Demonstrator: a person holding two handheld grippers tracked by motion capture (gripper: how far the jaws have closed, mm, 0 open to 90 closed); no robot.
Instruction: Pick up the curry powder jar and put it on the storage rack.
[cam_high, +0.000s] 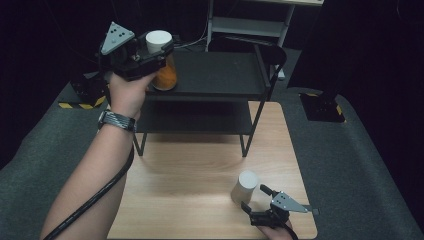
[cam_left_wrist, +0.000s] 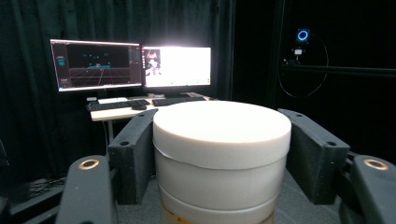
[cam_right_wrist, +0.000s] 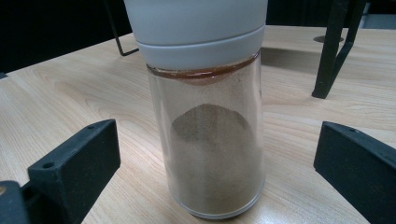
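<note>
In the high view the left claw (cam_high: 159, 50) is raised at the front left corner of the black shelf rack's (cam_high: 220, 75) upper shelf, closed on the white cap of an orange-filled jar (cam_high: 164, 70) whose base sits at or just above that shelf; whether it touches cannot be told. The left hand (cam_high: 127, 92) wraps the tool from below. Near the front right of the wooden worktop (cam_high: 200, 170) a second jar (cam_high: 244, 186) with a white cap stands upright, and the right claw (cam_high: 252, 197) lies just beside it, jaws spread and apart from the glass. In the left gripper view the two black jaws press on either side of the orange jar's wide white cap (cam_left_wrist: 222, 144), with two lit monitors (cam_left_wrist: 130, 65) on a desk far behind. In the right gripper view the second jar (cam_right_wrist: 208, 140), clear glass partly filled with brownish powder under a pale cap, stands upright on the worktop (cam_right_wrist: 70, 93) between the wide-open jaws, neither touching it; a leg of the rack (cam_right_wrist: 334, 51) stands behind to the right
</note>
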